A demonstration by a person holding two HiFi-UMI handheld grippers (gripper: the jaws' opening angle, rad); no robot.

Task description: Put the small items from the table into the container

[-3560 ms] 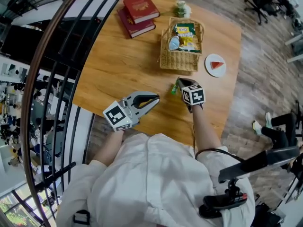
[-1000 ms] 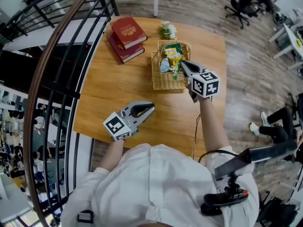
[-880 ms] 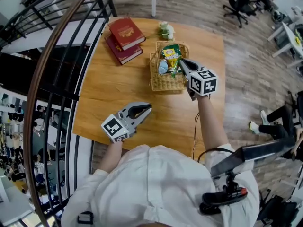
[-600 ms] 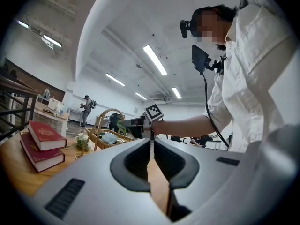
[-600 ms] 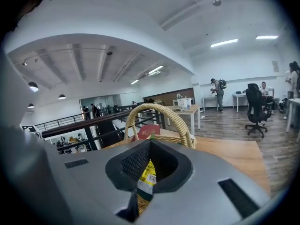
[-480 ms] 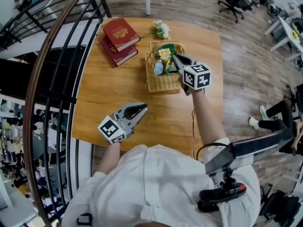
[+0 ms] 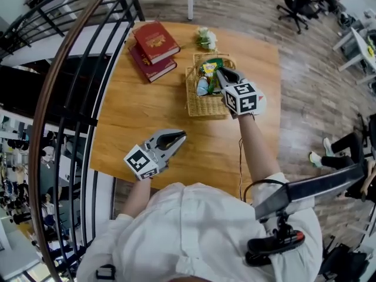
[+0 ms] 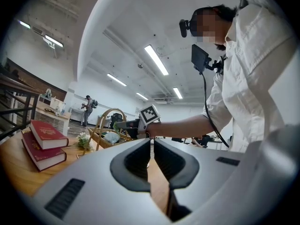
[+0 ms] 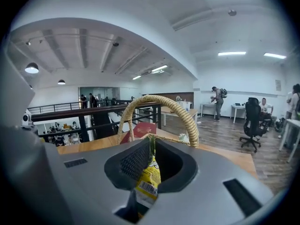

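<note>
Since the earliest frame, the right tongs [image 7: 218,70] have carried a crinkly yellow-and-green foil snack packet [image 9: 149,177] from the near table edge to the oval woven wicker basket [image 7: 205,103]. Their jaws are clamped on it, seemingly just above the rim. Nearer, the left tongs [image 7: 183,135] hover closed and empty over the smooth wooden table [image 7: 147,110].

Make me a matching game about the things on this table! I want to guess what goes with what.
Things:
1. books
2. basket
3. left gripper
4. right gripper

Clues:
A. pinching a yellow packet
B. red, stacked at the far left corner of the table
C. shut, with nothing in it
D. woven, with a looped handle

Pairs: 1-B, 2-D, 3-C, 4-A
</note>
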